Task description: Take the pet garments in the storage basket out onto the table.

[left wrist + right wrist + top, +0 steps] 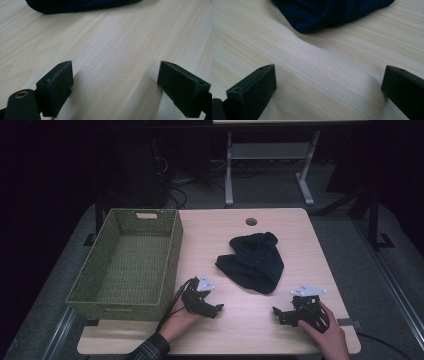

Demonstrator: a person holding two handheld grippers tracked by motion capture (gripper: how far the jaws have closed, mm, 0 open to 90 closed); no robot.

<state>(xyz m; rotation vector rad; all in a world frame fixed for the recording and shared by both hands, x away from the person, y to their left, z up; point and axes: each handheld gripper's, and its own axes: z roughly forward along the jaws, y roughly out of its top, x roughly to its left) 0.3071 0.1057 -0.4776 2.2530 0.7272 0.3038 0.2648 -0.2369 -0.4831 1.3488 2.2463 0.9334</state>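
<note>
A dark navy knitted cloth (252,261) lies crumpled in the middle of the light wooden table (240,330). My left gripper (217,309) rests low on the table just in front of and left of it, jaws wide apart with bare wood between them. In the left gripper view its gripper (115,82) is open and the cloth's edge (75,6) lies at the top. My right gripper (278,314) sits near the front right, open too. In the right gripper view the cloth (332,11) lies ahead of the open right gripper (329,82).
A green woven basket (131,265) with nothing in it stands along the table's left side, close to my left hand. A round cable hole (251,222) sits near the far edge. Beyond the table are a white desk frame (270,155) and dark floor.
</note>
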